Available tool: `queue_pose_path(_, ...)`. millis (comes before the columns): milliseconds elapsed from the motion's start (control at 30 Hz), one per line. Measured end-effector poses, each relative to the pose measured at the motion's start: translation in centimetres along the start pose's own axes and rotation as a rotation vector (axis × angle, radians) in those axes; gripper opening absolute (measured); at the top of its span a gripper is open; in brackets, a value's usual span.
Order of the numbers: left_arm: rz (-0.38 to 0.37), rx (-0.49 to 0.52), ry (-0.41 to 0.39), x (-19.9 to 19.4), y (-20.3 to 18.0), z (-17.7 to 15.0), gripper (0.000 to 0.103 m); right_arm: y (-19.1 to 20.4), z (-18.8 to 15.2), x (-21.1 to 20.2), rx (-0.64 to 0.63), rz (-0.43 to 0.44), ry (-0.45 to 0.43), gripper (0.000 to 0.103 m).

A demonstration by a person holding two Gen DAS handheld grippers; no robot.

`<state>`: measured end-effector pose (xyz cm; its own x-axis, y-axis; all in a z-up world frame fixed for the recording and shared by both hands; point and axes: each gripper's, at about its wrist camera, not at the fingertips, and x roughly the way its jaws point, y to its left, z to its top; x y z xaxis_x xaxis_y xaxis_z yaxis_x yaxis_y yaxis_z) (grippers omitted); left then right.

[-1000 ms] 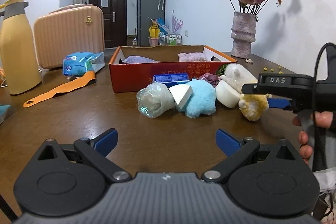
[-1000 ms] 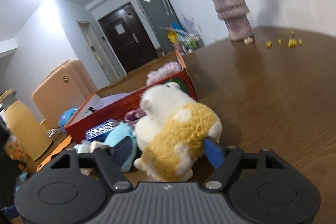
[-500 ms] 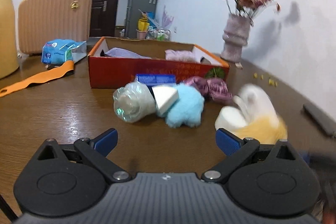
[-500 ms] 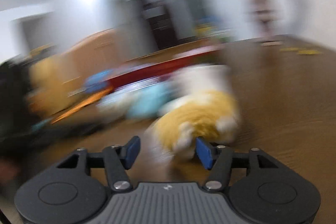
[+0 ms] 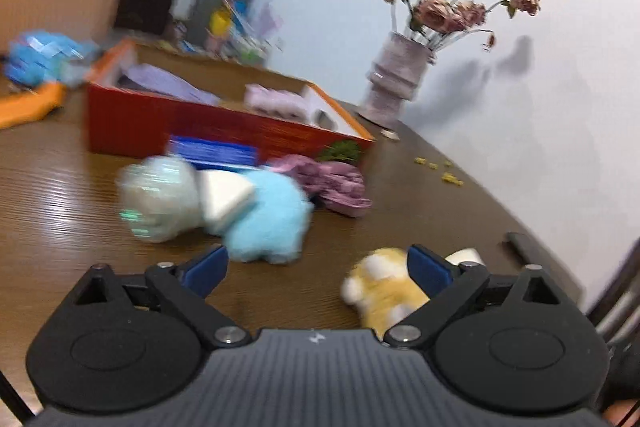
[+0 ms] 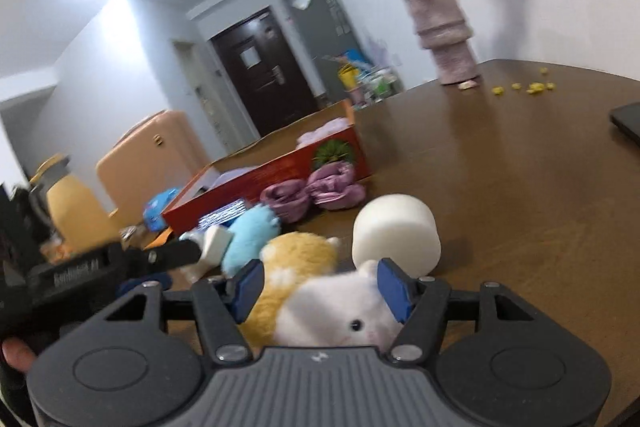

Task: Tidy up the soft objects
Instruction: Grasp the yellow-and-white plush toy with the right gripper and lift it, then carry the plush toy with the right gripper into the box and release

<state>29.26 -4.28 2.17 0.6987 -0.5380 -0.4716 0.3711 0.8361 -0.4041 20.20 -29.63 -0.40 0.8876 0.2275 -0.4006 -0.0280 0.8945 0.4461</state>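
While keeping the plush hamster (image 6: 332,311) pinched between the pads of the right hand-held gripper (image 6: 320,283), just in front of the white foam roll (image 6: 396,231) on the bench (image 6: 520,187), lift gently without squeezing harder. Keep the left hand-held gripper (image 5: 316,267), closing from wide on nothing, aside. Aim for the red box (image 5: 200,123), already holding a lilac cloth (image 5: 160,83) and a pink cloth (image 5: 276,99).
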Motion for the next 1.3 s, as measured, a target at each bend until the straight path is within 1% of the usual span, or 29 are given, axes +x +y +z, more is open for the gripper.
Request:
queue_pose_path(33,-0.038,-0.007,0.02,0.8,-0.1,0.3,0.094,-0.2,-0.3,0.1,0.006,-0.017,0.003,0.063)
queue_pose_path(67,-0.073,-0.012,0.041,1.8,-0.2,0.6,0.091,-0.4,-0.4,0.5,0.018,-0.028,0.009,0.063)
queue_pose_path(100,-0.088,-0.017,0.068,3.1,-0.5,0.9,0.087,-0.6,-0.6,0.7,0.026,-0.035,0.018,0.063)
queue_pose_path(133,-0.085,-0.015,0.091,4.2,-0.6,1.1,0.084,-1.1,-0.7,0.9,0.03,-0.037,0.028,0.065)
queue_pose_path(200,-0.097,0.002,0.132,5.9,-1.1,1.2,0.061,-1.9,-1.1,1.0,0.051,-0.009,0.04,0.064)
queue_pose_path(233,-0.117,0.014,0.165,6.7,-1.2,1.0,0.052,-2.1,-1.1,1.0,0.058,0.006,0.048,0.064)
queue_pose_path(267,-0.133,0.014,0.184,7.2,-1.3,0.7,0.046,-2.2,-1.2,1.0,0.058,0.017,0.054,0.064)
queue_pose_path(300,-0.147,0.002,0.18,7.1,-1.0,0.4,0.045,-2.2,-1.1,0.9,0.058,0.021,0.049,0.064)
queue_pose_path(367,-0.143,-0.003,0.172,6.7,-0.8,0.1,0.044,-2.1,-1.2,0.4,0.034,0.038,0.046,0.065)
queue_pose_path(400,-0.133,-0.001,0.167,6.4,-0.7,0.0,0.043,-2.0,-1.2,0.4,0.014,0.064,0.052,0.069)
queue_pose_path(433,-0.113,-0.001,0.163,6.1,-0.6,0.0,0.043,-1.8,-1.2,0.4,-0.013,0.095,0.071,0.076)
queue_pose_path(500,-0.055,0.002,0.152,5.0,-0.6,0.0,0.041,-1.2,-1.4,0.8,-0.078,0.155,0.109,0.077)
queue_pose_path(533,-0.024,0.005,0.141,4.3,-0.5,-0.1,0.041,-0.8,-1.6,0.9,-0.102,0.162,0.119,0.076)
queue_pose_path(600,0.044,-0.014,0.112,2.3,0.2,-0.7,0.041,-0.5,-1.8,1.6,-0.11,0.135,0.128,0.073)
queue_pose_path(667,0.101,-0.032,0.086,-0.3,0.6,-1.6,0.041,-0.8,-1.5,2.0,-0.061,0.109,0.111,0.073)
queue_pose_path(700,0.114,-0.018,0.086,-1.6,0.4,-2.2,0.042,-1.1,-1.3,2.2,-0.039,0.081,0.089,0.073)
queue_pose_path(733,0.106,0.005,0.091,-2.9,0.1,-2.9,0.043,-1.3,-1.0,2.4,-0.031,0.048,0.073,0.071)
queue_pose_path(767,0.093,0.023,0.098,-4.0,-0.3,-3.5,0.049,-1.4,-0.9,2.7,-0.033,0.024,0.066,0.07)
queue_pose_path(800,0.083,0.029,0.099,-4.7,-0.5,-3.8,0.056,-1.5,-0.8,2.9,-0.026,0.02,0.063,0.07)
queue_pose_path(867,0.071,0.019,0.106,-5.2,-0.5,-4.3,0.058,-1.6,-0.7,3.2,0.008,0.065,0.075,0.07)
queue_pose_path(933,0.084,-0.022,0.126,-5.0,0.0,-4.5,0.058,-1.2,-0.7,3.4,0.023,0.116,0.09,0.07)
queue_pose_path(967,0.079,-0.047,0.131,-5.0,0.4,-4.5,0.059,-0.8,-0.7,3.5,0.021,0.139,0.096,0.07)
queue_pose_path(1033,0.035,-0.1,0.125,-5.5,1.0,-4.5,0.065,-0.2,-0.8,3.2,0.009,0.173,0.106,0.069)
queue_pose_path(1067,0.01,-0.115,0.117,-5.8,1.2,-4.5,0.07,0.1,-1.0,3.0,-0.004,0.193,0.112,0.069)
queue_pose_path(1100,-0.013,-0.124,0.109,-5.9,1.3,-4.5,0.071,0.4,-1.2,2.9,-0.02,0.208,0.123,0.066)
queue_pose_path(1133,-0.009,-0.125,0.11,-5.7,1.3,-4.6,0.071,0.7,-1.4,2.9,-0.026,0.208,0.137,0.063)
queue_pose_path(1167,0.012,-0.118,0.113,-5.3,1.3,-4.6,0.068,0.8,-1.7,2.6,-0.02,0.206,0.148,0.063)
queue_pose_path(1233,0.054,-0.111,0.093,-4.4,1.5,-4.6,0.065,1.3,-2.0,1.6,-0.006,0.25,0.172,0.056)
queue_pose_path(1300,0.037,-0.159,0.071,-3.7,2.3,-4.1,0.055,2.0,-2.1,0.7,-0.035,0.299,0.177,0.052)
